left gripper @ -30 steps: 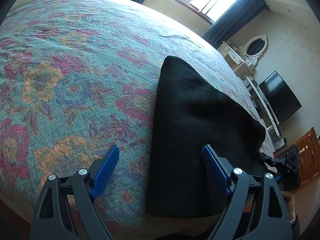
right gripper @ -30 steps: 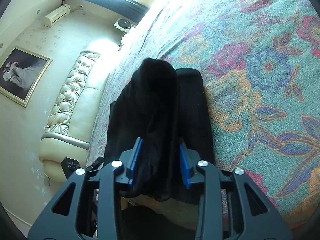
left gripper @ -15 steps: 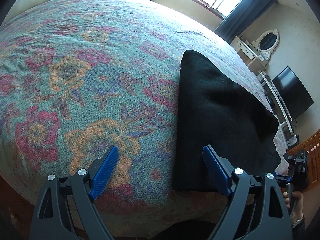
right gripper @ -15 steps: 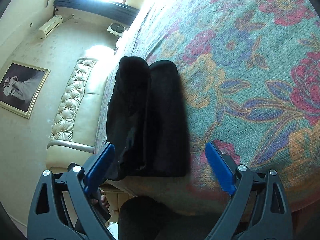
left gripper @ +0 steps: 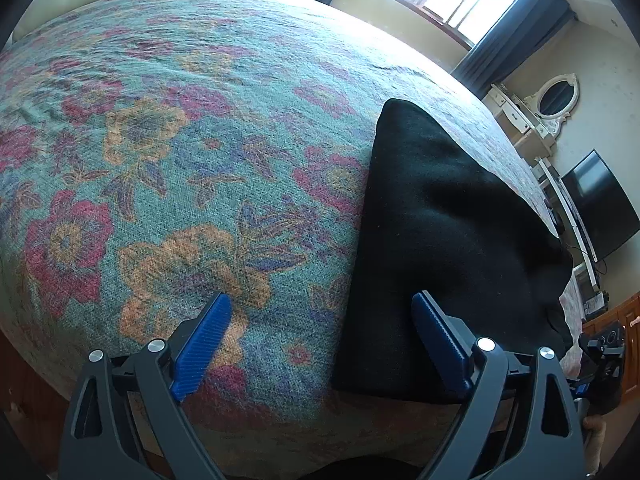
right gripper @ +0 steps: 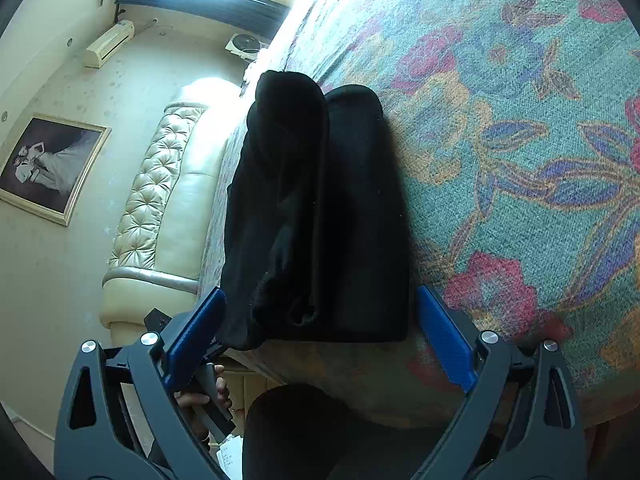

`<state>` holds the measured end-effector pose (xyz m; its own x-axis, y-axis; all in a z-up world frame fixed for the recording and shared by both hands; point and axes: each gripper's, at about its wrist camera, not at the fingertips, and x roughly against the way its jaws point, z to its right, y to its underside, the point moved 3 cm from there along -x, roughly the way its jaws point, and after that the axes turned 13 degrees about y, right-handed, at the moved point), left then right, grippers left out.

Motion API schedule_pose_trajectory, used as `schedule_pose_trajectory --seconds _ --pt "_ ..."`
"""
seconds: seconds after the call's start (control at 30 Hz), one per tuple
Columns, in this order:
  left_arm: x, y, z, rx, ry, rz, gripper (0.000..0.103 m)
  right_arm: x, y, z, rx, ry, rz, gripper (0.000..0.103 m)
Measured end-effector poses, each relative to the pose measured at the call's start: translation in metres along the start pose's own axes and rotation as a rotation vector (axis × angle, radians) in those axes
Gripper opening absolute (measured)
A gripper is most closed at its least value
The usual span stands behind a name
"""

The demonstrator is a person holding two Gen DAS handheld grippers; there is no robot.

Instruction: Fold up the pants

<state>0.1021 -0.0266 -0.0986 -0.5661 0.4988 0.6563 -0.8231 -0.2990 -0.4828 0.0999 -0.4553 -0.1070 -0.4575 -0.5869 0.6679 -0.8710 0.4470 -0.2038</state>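
your right gripper has just let go: a second ago it pinched the black pants, now its jaws are spread wide and empty. your left gripper is wide too, holding nothing. the pants lie folded at the bedspread's near edge, so the fold looks done.

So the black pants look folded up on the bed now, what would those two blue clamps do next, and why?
Probably just draw both back a little. The pants lie as a folded bundle at the edge of the bed. The right gripper has just been opening and now stands wide with the bundle between its fingers, pads clear of the cloth. The left gripper is wide open too, holding nothing. Nothing seems left to fold.
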Motion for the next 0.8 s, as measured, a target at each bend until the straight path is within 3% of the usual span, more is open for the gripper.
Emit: schedule_pose_trajectory --seconds 0.3,0.43,0.6,0.63,0.77,0.8 --pt "0.000 -0.002 -0.002 0.018 0.037 -0.003 0.093 -0.004 0.006 -0.004 0.024 -0.007 -0.009 0.096" --pt "0.000 -0.003 0.010 0.059 0.219 -0.028 0.093 -0.008 0.007 -0.007 0.030 -0.008 -0.013 0.095" --pt "-0.005 0.002 0.008 0.063 0.244 -0.035 0.093 -0.009 0.010 -0.008 0.039 0.001 -0.013 0.094" --pt "-0.004 0.001 0.007 0.081 0.256 -0.028 0.093 -0.009 0.009 -0.008 0.036 0.004 -0.012 0.092" --pt "-0.001 -0.003 0.006 0.164 0.376 -0.028 0.093 -0.009 0.009 -0.001 0.026 0.034 -0.018 0.064" --pt "-0.001 -0.004 0.005 0.176 0.373 -0.035 0.093 -0.009 0.009 0.002 0.021 0.030 -0.020 0.059"
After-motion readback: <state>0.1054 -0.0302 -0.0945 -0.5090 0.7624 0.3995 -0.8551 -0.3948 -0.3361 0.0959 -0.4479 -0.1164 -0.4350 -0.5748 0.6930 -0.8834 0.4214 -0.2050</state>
